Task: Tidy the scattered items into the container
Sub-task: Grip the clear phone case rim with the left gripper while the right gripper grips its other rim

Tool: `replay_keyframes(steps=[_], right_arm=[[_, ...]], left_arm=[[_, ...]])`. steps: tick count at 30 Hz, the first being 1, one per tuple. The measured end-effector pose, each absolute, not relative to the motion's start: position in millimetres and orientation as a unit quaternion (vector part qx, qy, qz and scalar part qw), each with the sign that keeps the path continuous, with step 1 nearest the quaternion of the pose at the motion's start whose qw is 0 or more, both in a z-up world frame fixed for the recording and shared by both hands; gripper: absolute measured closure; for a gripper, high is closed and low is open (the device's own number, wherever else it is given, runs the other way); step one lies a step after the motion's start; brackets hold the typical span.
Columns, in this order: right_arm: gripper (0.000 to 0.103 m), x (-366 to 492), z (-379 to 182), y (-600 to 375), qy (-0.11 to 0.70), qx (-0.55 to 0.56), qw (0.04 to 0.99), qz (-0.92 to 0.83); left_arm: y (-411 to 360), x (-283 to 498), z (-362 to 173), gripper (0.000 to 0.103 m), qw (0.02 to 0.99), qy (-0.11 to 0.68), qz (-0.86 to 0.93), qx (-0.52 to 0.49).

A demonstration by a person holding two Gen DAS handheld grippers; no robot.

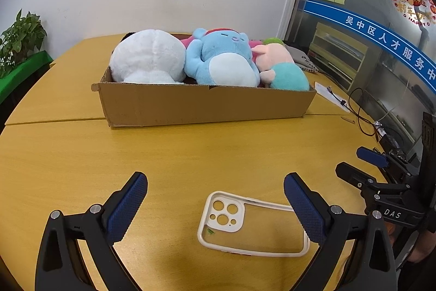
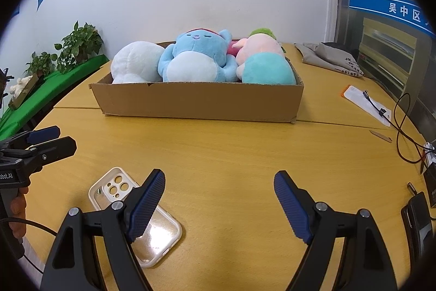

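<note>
— Right, what's nearest?
— The left gripper [image 1: 215,205], fingers spread wide and empty, with the phone case [image 1: 245,225] flat on the table [image 1: 190,154] between them. The right gripper [image 2: 219,205] stands just as wide, holding nothing, the case beside its left finger.
— And beyond?
— The cardboard box [image 1: 207,107], holding a white plush [image 1: 148,56], a blue plush [image 1: 220,57] and a pink-and-teal plush [image 1: 283,67].

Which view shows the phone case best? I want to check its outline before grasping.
The left wrist view: the phone case lies almost whole between the open left gripper fingers. In the right wrist view, the right gripper finger covers its middle.
</note>
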State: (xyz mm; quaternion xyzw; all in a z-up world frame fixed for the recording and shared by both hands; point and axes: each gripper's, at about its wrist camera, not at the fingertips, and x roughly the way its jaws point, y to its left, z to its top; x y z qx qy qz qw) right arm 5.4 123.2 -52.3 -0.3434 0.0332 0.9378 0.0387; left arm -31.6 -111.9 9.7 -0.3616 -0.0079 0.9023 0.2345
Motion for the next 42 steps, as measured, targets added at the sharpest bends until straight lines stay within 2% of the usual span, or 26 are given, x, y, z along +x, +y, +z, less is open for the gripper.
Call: replay_keyframes(steps=[10, 13, 15, 18, 20, 22, 23, 24, 25, 26, 27, 35, 42], right_arm=[[0.021, 5, -70, 120, 0.052, -0.395, 0.018, 0.917], [0.021, 11, -86, 108, 0.047, -0.419, 0.005, 0.907], [0.021, 13, -97, 100, 0.050, -0.431, -0.003, 0.901], [0.025, 10, -112, 94, 0.060, -0.452, -0.009, 0.890], [0.031, 8, -119, 92, 0.049, -0.461, -0.002, 0.886], [0.051, 8, -121, 92, 0.035, -0.461, 0.006, 0.887], [0.055, 7, -121, 93, 0.031, -0.460, 0.004, 0.888], [0.063, 6, -121, 94, 0.030, -0.459, 0.000, 0.888], [0.074, 6, -121, 95, 0.030, -0.459, -0.002, 0.888], [0.081, 6, -120, 94, 0.030, -0.457, -0.006, 0.889], [0.092, 5, -120, 94, 0.033, -0.457, -0.015, 0.889], [0.095, 3, -107, 101, 0.036, -0.426, -0.005, 0.904], [0.096, -38, -55, 107, 0.004, -0.367, 0.002, 0.930]], left_arm=[[-108, -37, -6, 0.001, 0.249, 0.009, 0.885, -0.394], [-112, -50, -21, 0.007, 0.254, 0.002, 0.869, -0.426], [-112, -58, -33, 0.023, 0.252, 0.003, 0.854, -0.455], [-107, -64, -51, 0.038, 0.256, 0.017, 0.835, -0.487], [-101, -62, -61, 0.045, 0.263, 0.033, 0.824, -0.501], [-93, -56, -62, 0.051, 0.265, 0.062, 0.827, -0.492], [-90, -53, -62, 0.058, 0.264, 0.073, 0.828, -0.490], [-86, -51, -62, 0.072, 0.260, 0.082, 0.829, -0.488], [-85, -51, -62, 0.081, 0.262, 0.083, 0.828, -0.488], [-85, -50, -62, 0.093, 0.274, 0.072, 0.822, -0.494], [-85, -51, -62, 0.093, 0.273, 0.068, 0.822, -0.495], [-85, -48, -48, 0.096, 0.270, 0.060, 0.832, -0.481], [-84, -86, 14, 0.096, 0.258, 0.050, 0.869, -0.419]])
